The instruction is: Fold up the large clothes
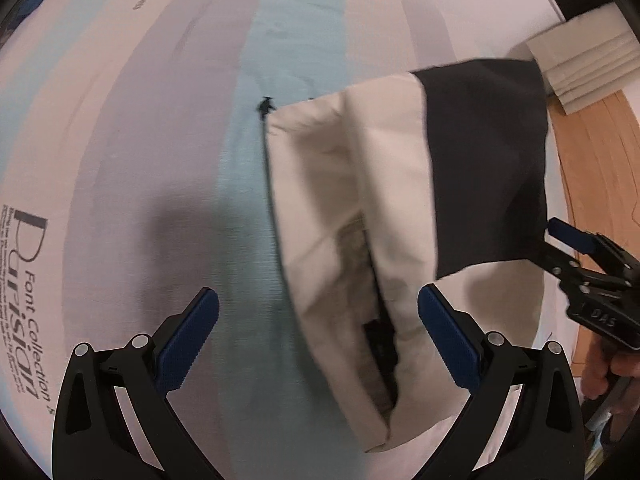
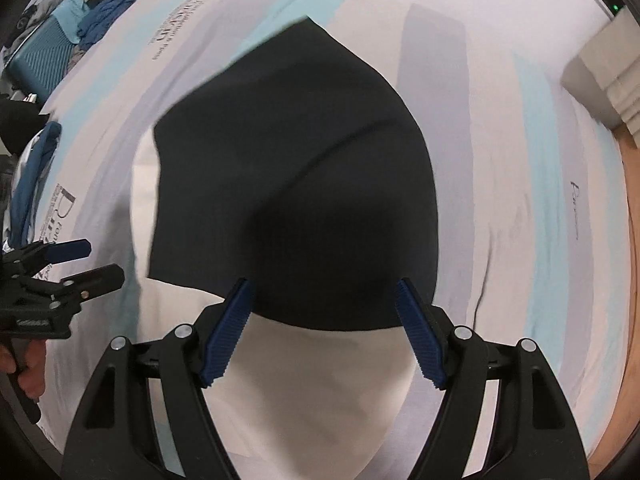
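A home bedroom: a bed (image 2: 500, 160) spread with a pastel-striped printed sheet fills both views. Beyond the bed's far left corner lie a teal suitcase (image 2: 36, 60) and heaped blue clothes (image 2: 106, 14); wooden flooring (image 1: 596, 168) runs along its right side.

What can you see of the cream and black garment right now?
The garment is soft woven cloth, mostly cream with a black panel at one end and a dark zipper edge. It lies partly folded and creased on the striped bedsheet. Both tools are open: the right tool straddles the black panel's edge, the left tool hovers over the cream part.
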The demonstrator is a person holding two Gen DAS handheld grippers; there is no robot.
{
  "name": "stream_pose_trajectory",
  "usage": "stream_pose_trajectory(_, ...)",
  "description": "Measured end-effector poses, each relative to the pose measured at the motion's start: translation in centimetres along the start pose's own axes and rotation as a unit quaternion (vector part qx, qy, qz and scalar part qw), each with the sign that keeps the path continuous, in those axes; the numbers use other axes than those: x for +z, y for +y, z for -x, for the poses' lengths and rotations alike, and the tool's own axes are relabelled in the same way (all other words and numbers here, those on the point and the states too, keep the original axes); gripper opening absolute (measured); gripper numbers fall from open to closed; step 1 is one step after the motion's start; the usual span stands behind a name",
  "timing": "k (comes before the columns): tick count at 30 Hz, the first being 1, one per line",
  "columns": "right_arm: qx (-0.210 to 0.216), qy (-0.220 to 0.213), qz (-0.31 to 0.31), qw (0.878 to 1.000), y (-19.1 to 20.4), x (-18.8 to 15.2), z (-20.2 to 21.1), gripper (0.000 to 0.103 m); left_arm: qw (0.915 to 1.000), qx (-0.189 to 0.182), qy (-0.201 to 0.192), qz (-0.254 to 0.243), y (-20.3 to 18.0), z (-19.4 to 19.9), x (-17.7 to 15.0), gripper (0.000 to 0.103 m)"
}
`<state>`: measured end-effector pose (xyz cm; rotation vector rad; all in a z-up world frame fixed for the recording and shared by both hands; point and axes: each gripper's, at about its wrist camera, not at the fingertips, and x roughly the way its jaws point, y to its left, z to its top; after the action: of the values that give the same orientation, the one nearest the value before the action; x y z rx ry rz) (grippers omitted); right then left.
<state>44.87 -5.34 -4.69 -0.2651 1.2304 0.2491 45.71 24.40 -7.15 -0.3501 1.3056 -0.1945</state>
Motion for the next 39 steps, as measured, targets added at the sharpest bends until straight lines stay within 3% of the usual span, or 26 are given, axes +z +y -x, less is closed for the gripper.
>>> stream_pose_trajectory(9, 0.005, 0.003, -0.028, 1.000, -1.6, -2.3, -0.5, 0.081, 0.9995, 0.023, -0.003, -0.020, -2.6, 0.4, -1.1, 0.097)
stream_pose_trajectory(15, 0.034, 0.008, -0.048, 0.998, -3.5, -2.2, -1.5, 0.087, 0.9995, 0.023, -0.004, -0.021, -4.2, 0.4, -1.9, 0.097)
stream_pose_trajectory(22, 0.078, 0.026, -0.031, 0.996, -5.0, -1.2, -3.7, 0.091, 0.9998, 0.010, 0.015, 0.002, -4.9, -2.6, -1.2, 0.097)
stream_pose_trajectory(27, 0.101, 0.040, -0.007, 0.994, -5.7, -0.3, -4.4, 0.092, 0.9989, 0.000, 0.037, 0.030, -3.6, -5.4, -0.4, 0.098)
stream_pose_trajectory(32, 0.073, 0.013, 0.037, 0.997, -5.1, -0.1, -2.7, 0.093, 0.9987, 0.013, 0.032, 0.038, -3.5, -5.9, -0.3, 0.098)
stream_pose_trajectory(34, 0.093, 0.028, 0.012, 0.995, -6.0, -0.2, -3.4, 0.093, 0.9989, 0.021, 0.024, 0.035, -3.4, -5.4, -0.3, 0.098)
stream_pose_trajectory(39, 0.119, 0.040, -0.005, 0.992, -7.3, -0.3, -4.9, 0.094, 0.9968, -0.013, 0.037, 0.070, -0.6, -6.4, -0.5, 0.098)
